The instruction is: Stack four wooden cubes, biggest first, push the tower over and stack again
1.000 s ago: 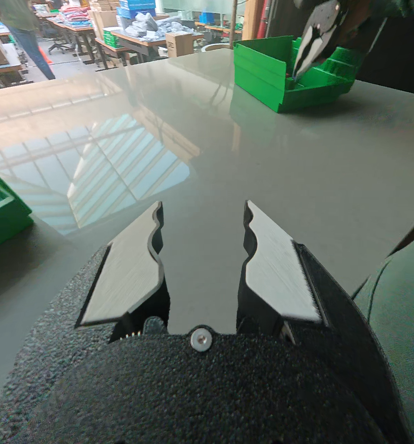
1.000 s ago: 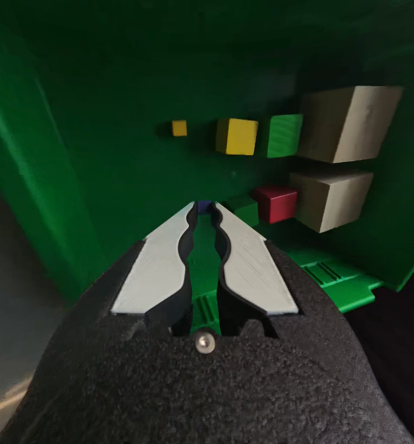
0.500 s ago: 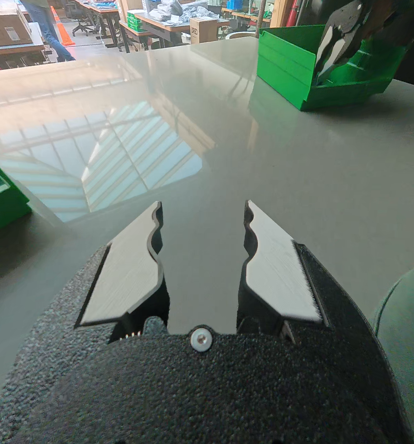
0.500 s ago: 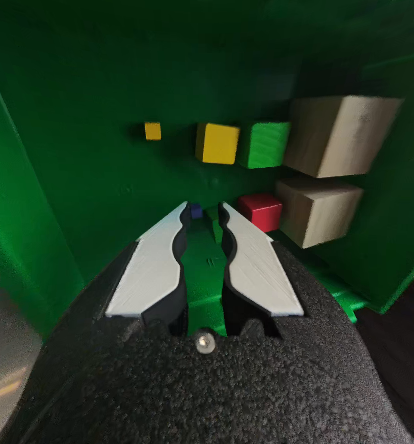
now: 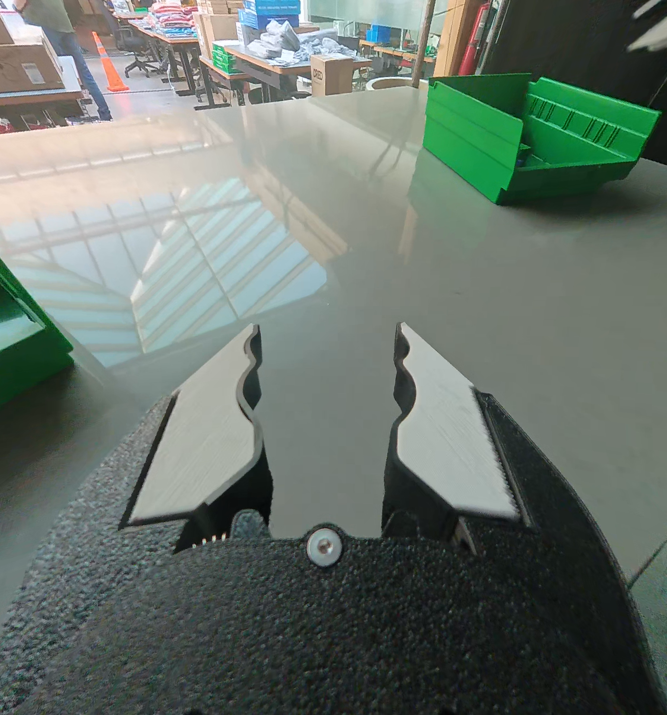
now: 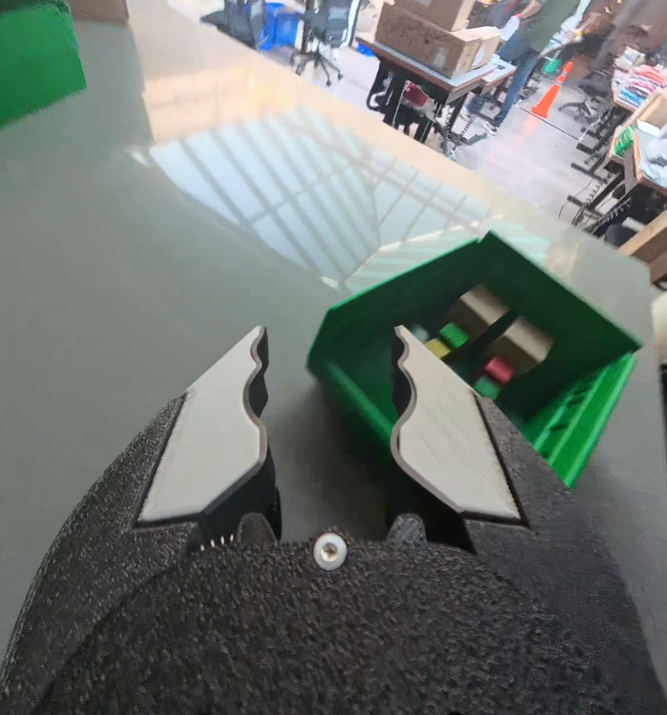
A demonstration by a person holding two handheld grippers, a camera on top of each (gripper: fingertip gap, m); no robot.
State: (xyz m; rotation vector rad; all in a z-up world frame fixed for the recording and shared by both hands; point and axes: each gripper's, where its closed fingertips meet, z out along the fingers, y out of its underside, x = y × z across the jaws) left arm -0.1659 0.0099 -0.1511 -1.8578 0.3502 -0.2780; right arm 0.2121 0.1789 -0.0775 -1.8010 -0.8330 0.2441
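Both tools gape wide and empty, the left tool (image 5: pixel 327 332) over bare grey counter (image 5: pixel 459 294), the right tool (image 6: pixel 329 333) above a green bin (image 6: pixel 366 402) holding coloured and wooden blocks (image 6: pixel 521 344).

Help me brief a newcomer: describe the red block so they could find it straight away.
On the grey table, find the green bin lying beside the right tool, its opening showing the blocks inside. The red block sits low in that pile, just below a big tan block and above a small green one. It is the only red piece there.
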